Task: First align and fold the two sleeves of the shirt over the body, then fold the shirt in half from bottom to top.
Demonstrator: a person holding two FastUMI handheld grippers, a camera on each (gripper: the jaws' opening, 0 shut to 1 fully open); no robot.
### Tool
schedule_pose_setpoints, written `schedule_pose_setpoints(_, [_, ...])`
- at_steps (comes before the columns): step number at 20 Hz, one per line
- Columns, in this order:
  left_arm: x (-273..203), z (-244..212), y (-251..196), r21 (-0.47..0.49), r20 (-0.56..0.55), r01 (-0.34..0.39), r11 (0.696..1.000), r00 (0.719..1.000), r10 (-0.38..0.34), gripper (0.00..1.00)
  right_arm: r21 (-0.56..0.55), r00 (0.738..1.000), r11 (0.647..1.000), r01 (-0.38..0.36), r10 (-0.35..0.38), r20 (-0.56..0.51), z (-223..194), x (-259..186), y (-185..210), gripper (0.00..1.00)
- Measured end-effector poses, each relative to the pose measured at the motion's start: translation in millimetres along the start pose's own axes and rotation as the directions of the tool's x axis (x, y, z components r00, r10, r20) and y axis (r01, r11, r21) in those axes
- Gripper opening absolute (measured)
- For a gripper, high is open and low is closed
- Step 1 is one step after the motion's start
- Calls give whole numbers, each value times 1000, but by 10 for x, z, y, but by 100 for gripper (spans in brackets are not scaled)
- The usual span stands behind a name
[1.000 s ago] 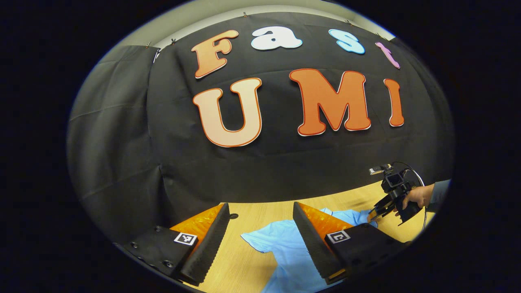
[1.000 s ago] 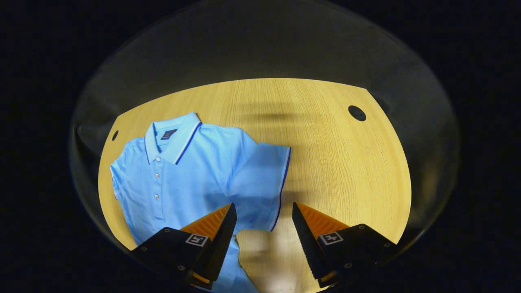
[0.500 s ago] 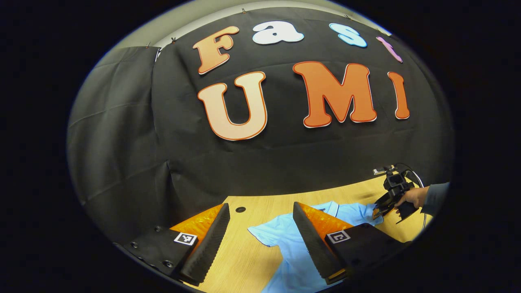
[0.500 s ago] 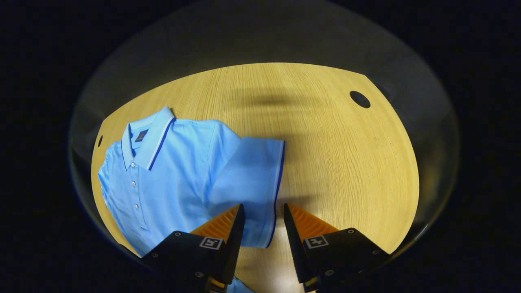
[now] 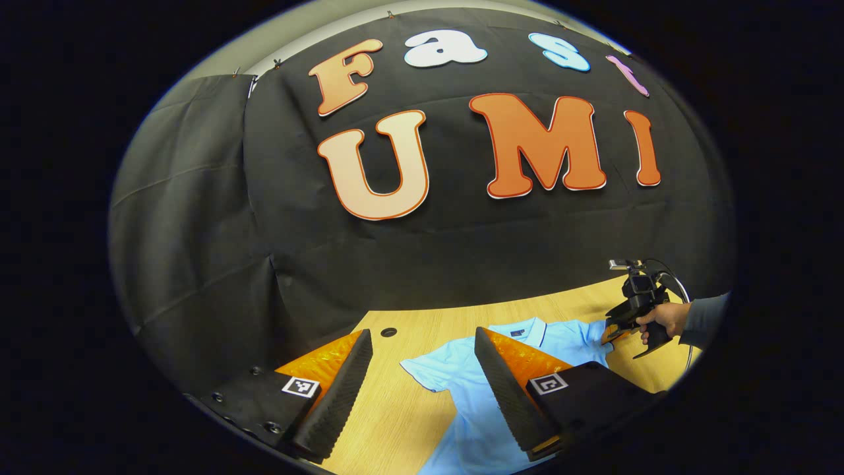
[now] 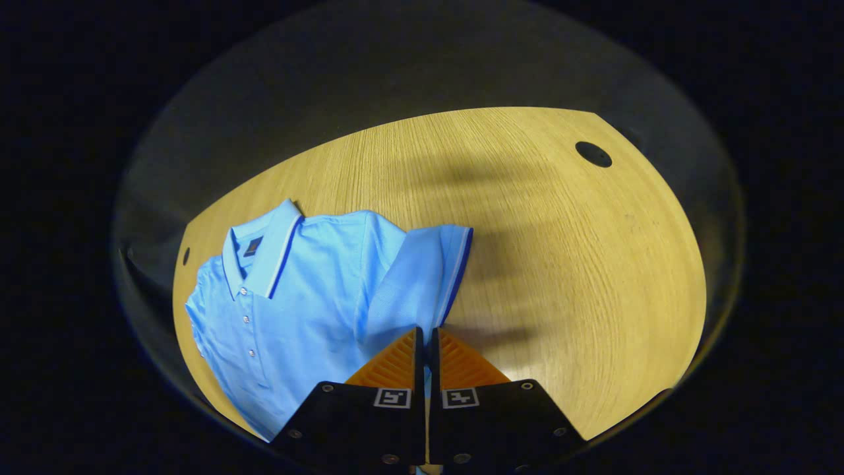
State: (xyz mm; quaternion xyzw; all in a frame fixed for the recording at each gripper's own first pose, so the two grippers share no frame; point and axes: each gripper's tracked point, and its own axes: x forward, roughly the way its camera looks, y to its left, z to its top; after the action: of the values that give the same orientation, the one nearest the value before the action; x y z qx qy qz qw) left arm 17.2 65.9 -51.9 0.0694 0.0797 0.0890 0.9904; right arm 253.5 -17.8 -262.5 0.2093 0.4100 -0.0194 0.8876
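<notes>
Right gripper [image 6: 424,333] clamped on shirt [image 6: 310,303] sleeve [image 6: 422,277] hem, ready to fold inward; shirt flat on table [image 6: 560,264]; left gripper [image 5: 422,369] wide open, empty, held high over other sleeve [image 5: 428,369]

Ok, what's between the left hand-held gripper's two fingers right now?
In the left gripper view, only bare wooden table lies between the fingers of the left hand-held gripper; the blue polo shirt lies farther ahead.
</notes>
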Motion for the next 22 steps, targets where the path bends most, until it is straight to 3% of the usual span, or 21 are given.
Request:
schedule_pose_setpoints(3, [-2,-19,29,15,-12,-5,1000,1000,5,100,-23,996,998,-66,67,50,84,-104,241,3])
schedule_pose_setpoints(9, [34,-159,198,44,-36,-5,999,999,7,100,-119,987,987,-112,124,106,135,-240,764,3])
schedule_pose_setpoints(14, [379,-369,202,-28,-72,94,995,993,-96,100,-167,980,975,-148,168,109,58,-267,1209,3])
schedule_pose_setpoints(18, [817,-589,176,-76,-121,187,980,973,-195,100,-123,962,956,-266,272,31,-210,-330,1685,11])
schedule_pose_setpoints(19, [929,-647,168,-88,-134,207,974,967,-218,100,-127,962,956,-266,271,30,-242,-314,1736,19])
schedule_pose_setpoints(22, [1272,-837,176,-134,-189,252,958,943,-274,100,-177,971,960,-218,232,62,-268,-379,1729,25])
